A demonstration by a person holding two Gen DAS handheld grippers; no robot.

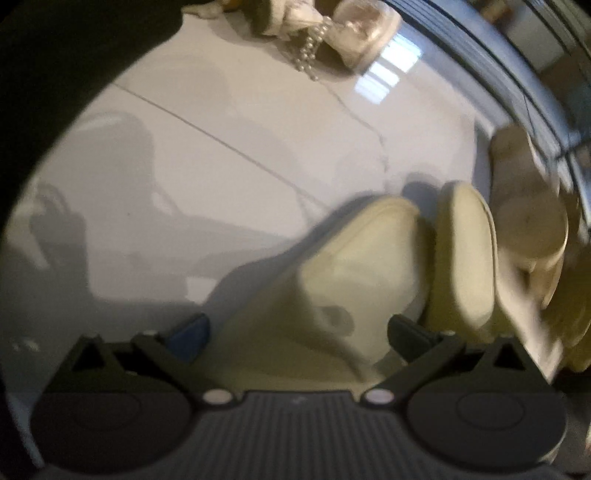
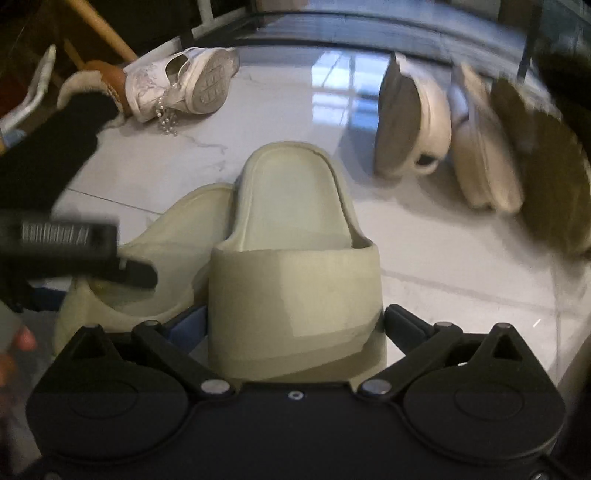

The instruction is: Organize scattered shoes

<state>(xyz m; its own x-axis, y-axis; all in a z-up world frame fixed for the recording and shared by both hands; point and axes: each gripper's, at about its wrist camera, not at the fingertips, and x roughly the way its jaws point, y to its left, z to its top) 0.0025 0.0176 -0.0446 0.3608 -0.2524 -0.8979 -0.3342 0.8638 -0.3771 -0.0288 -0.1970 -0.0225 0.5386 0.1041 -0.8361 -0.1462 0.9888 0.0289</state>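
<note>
Two pale green slides lie side by side on the white tiled floor. My right gripper [image 2: 295, 325] is shut on the right slide [image 2: 295, 266], its fingers pressed against both sides of the strap. The left slide [image 2: 147, 254] touches it. One of my left gripper's fingers [image 2: 136, 271] reaches over this slide's strap opening. In the blurred left wrist view, my left gripper [image 1: 299, 332] is spread wide around that slide [image 1: 332, 273], with a gap at the blue-padded finger. The other slide [image 1: 465, 254] shows edge-on beside it.
A white sneaker with a pearl chain [image 2: 177, 85] lies tipped over at the back left beside a fur-lined brown boot [image 2: 99, 81]. Several pale shoes [image 2: 413, 118] stand in a row at the right. A glass door track [image 2: 369, 22] runs along the back.
</note>
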